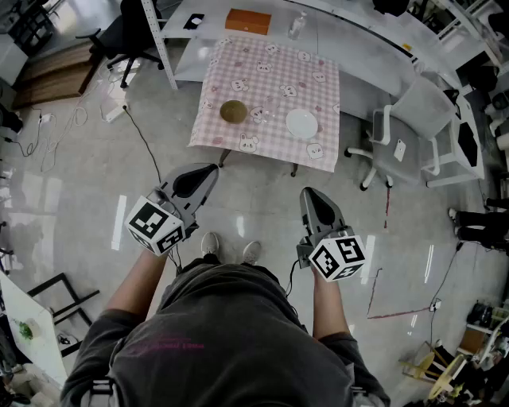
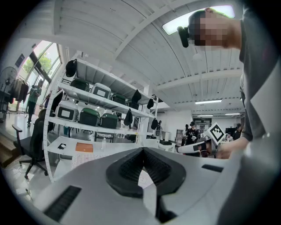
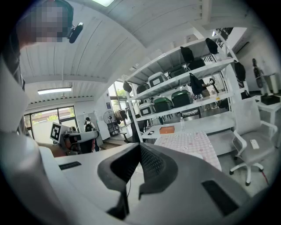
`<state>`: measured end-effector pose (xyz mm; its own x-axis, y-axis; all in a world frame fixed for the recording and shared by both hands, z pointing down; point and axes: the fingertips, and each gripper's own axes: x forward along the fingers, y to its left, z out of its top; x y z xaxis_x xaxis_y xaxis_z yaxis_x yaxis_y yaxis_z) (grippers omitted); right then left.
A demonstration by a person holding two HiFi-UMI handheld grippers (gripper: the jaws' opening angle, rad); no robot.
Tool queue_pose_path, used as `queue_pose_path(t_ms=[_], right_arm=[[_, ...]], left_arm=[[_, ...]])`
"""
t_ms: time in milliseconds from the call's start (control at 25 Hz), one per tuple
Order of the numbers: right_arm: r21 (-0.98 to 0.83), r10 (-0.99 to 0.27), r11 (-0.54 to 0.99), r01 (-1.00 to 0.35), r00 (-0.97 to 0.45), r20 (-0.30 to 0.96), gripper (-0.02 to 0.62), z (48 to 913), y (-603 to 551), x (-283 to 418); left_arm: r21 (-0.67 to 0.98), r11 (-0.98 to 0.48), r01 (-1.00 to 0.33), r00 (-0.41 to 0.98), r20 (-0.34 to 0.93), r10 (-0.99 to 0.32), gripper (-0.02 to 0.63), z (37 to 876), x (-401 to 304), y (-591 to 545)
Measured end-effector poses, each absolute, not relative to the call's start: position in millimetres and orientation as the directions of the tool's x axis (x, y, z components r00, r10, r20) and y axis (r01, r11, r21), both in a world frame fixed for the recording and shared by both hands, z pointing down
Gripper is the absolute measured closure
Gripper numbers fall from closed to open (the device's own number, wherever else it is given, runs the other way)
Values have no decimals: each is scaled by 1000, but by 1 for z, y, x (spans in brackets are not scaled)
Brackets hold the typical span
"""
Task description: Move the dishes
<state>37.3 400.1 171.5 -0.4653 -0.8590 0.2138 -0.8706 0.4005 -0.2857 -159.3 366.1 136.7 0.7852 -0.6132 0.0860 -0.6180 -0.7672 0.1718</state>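
**Q:** How are the jaws shown, and what is held between them?

**A:** The jaws of the left gripper (image 2: pixel 142 150) are shown clenched together, with nothing held between them. The jaws of the right gripper (image 3: pixel 139 146) are likewise pressed shut on nothing. Both grippers are carried in front of the person's body, above the glossy grey floor (image 1: pixel 262 207). They are well apart from the small table draped with a pink checked cloth (image 1: pixel 270 75).

**Q:** Where are the dishes, and how far is the task judged to have gone?

**A:** Both dishes are seen on the pink-clothed table. The round olive-brown bowl (image 1: pixel 233 111) is placed towards its left side and the round white plate (image 1: pixel 301 123) towards its right, the two set apart from each other. Neither is touched by a gripper. The task is therefore judged not to be begun. The approach to the table, each grasp and each transfer are all left to be done. The place to which the dishes are to be moved is not indicated.

**Q:** How many of each thing are counted?

**A:** Two grippers and two dishes are counted, the dishes being one bowl and one plate, together with one clothed table. Behind it a long white table (image 1: pixel 358 40) is seen, on which one flat orange-brown box (image 1: pixel 247 21) and one clear plastic bottle (image 1: pixel 297 25) are placed. One white swivel chair (image 1: pixel 409 127) is found to the right of the clothed table, and one black swivel chair (image 1: pixel 127 36) at the far left.
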Motion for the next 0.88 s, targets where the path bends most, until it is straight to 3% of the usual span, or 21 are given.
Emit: queue_pose_path(t_ms=[880], right_arm=[[-267, -867, 393, -880, -452, 210, 592, 172, 402, 28]], left_arm=[[170, -775, -609, 792, 89, -603, 604, 143, -161, 370]])
